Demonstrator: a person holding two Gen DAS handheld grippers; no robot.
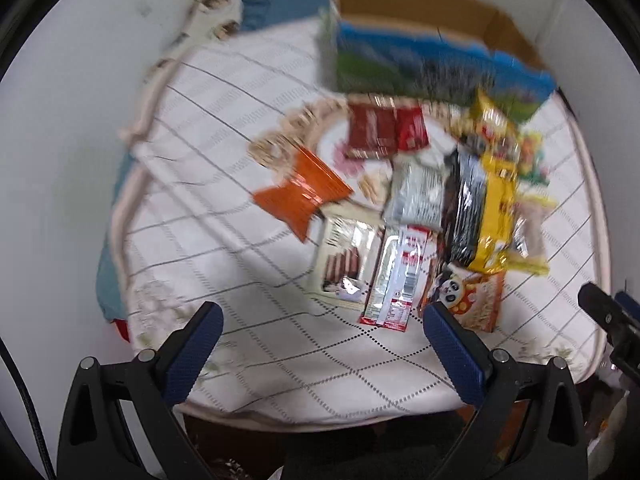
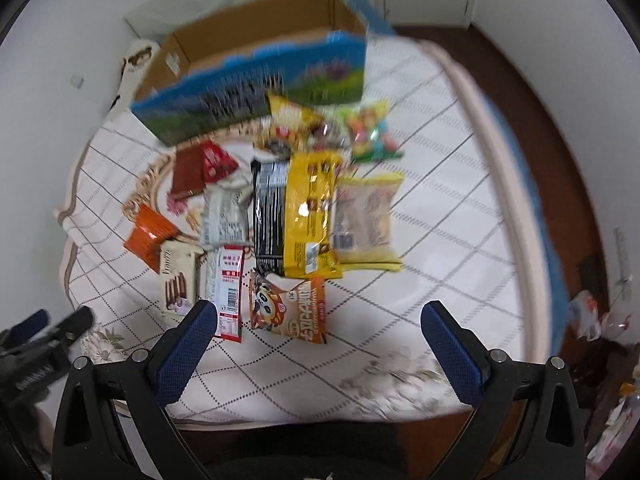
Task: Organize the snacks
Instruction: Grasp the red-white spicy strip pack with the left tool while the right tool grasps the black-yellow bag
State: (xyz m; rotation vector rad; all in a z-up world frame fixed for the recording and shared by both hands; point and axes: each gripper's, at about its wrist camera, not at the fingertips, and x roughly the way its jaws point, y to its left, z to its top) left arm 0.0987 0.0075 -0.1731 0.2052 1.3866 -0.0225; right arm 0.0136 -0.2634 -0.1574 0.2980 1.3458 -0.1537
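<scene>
Several snack packets lie in a heap on a round table with a white quilted cloth (image 1: 240, 264). Among them are an orange packet (image 1: 302, 196), red packets (image 1: 384, 130), a yellow packet (image 1: 496, 208) and a panda packet (image 1: 472, 296). An open cardboard box (image 1: 420, 40) with blue-green print stands behind them. My left gripper (image 1: 322, 344) is open and empty above the near table edge. My right gripper (image 2: 318, 344) is open and empty, just short of the panda packet (image 2: 288, 304). The box (image 2: 256, 68) and the yellow packet (image 2: 310, 212) show in the right wrist view too.
White walls stand behind and left of the table. The right gripper's tip shows at the right edge of the left wrist view (image 1: 604, 312). Dark floor and some bags (image 2: 600, 320) lie to the table's right. The cloth (image 2: 420, 240) is bare right of the heap.
</scene>
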